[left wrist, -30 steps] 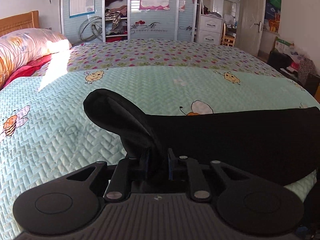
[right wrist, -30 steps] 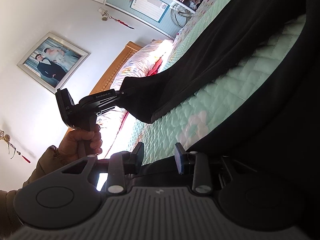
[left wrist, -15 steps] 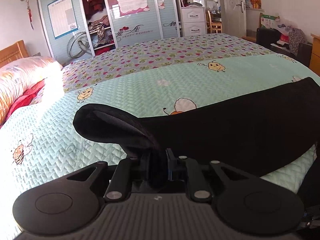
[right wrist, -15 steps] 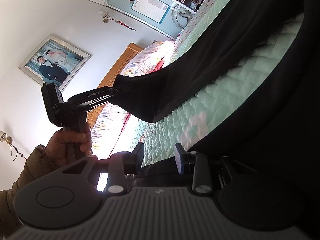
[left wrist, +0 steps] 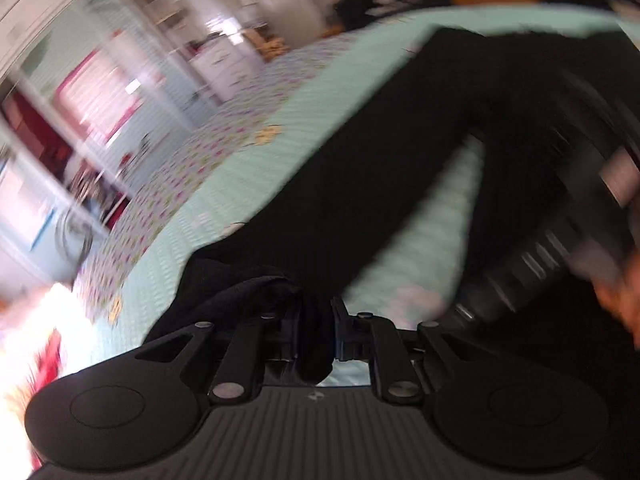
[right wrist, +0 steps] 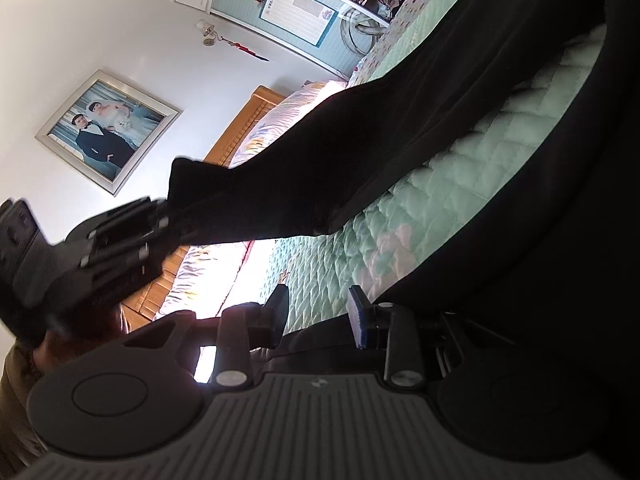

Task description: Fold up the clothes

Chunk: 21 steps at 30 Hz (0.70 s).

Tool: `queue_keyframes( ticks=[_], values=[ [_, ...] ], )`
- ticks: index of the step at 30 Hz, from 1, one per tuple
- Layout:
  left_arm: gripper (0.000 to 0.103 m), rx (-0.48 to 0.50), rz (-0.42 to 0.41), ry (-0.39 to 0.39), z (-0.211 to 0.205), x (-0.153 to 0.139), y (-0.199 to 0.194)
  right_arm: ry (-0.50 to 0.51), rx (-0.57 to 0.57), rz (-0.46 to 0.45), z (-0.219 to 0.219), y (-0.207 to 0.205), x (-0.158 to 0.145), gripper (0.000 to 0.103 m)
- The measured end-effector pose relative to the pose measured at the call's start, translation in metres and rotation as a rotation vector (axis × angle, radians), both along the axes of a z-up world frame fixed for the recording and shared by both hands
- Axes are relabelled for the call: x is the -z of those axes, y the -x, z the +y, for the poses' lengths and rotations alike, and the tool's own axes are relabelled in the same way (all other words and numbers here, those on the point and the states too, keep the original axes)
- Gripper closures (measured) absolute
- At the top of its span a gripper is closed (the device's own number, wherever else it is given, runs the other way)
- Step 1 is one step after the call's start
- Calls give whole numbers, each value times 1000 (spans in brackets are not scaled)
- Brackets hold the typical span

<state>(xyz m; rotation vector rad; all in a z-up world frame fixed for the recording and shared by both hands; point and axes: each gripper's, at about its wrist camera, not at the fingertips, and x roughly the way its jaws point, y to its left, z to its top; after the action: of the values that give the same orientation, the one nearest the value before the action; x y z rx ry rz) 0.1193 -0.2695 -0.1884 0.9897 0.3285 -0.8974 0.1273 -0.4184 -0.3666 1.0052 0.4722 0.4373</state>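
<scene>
A black garment [left wrist: 384,168] lies across the mint-green quilted bed cover [left wrist: 256,176]. My left gripper [left wrist: 316,320] is shut on one end of it and holds that end lifted; this view is blurred by motion. In the right wrist view the same raised end [right wrist: 320,168] hangs from the left gripper [right wrist: 160,220], held by a hand at the left. My right gripper [right wrist: 318,312] has its jaws apart, low over another black part of the garment [right wrist: 540,280]; nothing shows between the pads.
A wooden headboard [right wrist: 248,124] and floral pillows [right wrist: 296,100] are at the head of the bed. A framed wedding photo [right wrist: 106,130] hangs on the white wall. Wardrobe doors [left wrist: 120,92] stand beyond the bed.
My left gripper has swung and rolled fast with the garment end, moving closer to the right gripper. The right gripper has stayed put with jaws apart.
</scene>
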Motion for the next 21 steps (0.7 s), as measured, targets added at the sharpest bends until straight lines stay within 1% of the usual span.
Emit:
queue_keyframes(
  ticks=[1, 4, 5, 6, 7, 8, 9, 11, 12, 13, 14, 15, 16, 17, 18, 20, 21],
  values=[
    [88, 43, -49, -65, 3, 14, 13, -9, 9, 14, -1, 1, -1, 69],
    [88, 124, -138, -188, 19, 52, 39, -16, 77, 97, -5, 21, -10, 67],
    [89, 149, -169, -221, 25, 64, 46, -37, 97, 114, -8, 32, -12, 62],
    [89, 175, -201, -255, 30, 75, 52, -70, 113, 122, -10, 46, -16, 55],
    [89, 192, -238, -285, 33, 85, 56, -102, 128, 131, -13, 61, -19, 51],
    [89, 200, -269, -305, 36, 93, 59, -129, 142, 137, -16, 75, -23, 42],
    [88, 204, -300, -317, 37, 98, 61, -143, 151, 139, -19, 90, -28, 35],
    [88, 198, -363, -353, 37, 104, 64, -133, 161, 135, -24, 118, -40, 34],
    [83, 177, -365, -342, 38, 101, 64, -115, 164, 132, -27, 131, -47, 34],
    [74, 145, -333, -308, 38, 95, 65, -93, 167, 130, -29, 144, -53, 34],
    [69, 113, -300, -274, 38, 89, 65, -70, 172, 131, -30, 156, -58, 33],
    [61, 70, -256, -224, 40, 82, 63, -47, 182, 135, -31, 167, -60, 32],
    [52, 9, -183, -153, 45, 71, 60, -30, 191, 140, -32, 178, -62, 31],
    [48, -52, -109, -80, 49, 60, 56, -30, 197, 145, -33, 187, -60, 31],
    [45, -114, -14, 7, 57, 49, 52, -36, 207, 155, -34, 195, -57, 30],
    [44, -264, 206, 210, 81, 25, 37, -48, 224, 176, -37, 210, -52, 30],
    [44, -341, 311, 326, 95, 15, 29, -55, 228, 190, -38, 215, -48, 30]
  ],
)
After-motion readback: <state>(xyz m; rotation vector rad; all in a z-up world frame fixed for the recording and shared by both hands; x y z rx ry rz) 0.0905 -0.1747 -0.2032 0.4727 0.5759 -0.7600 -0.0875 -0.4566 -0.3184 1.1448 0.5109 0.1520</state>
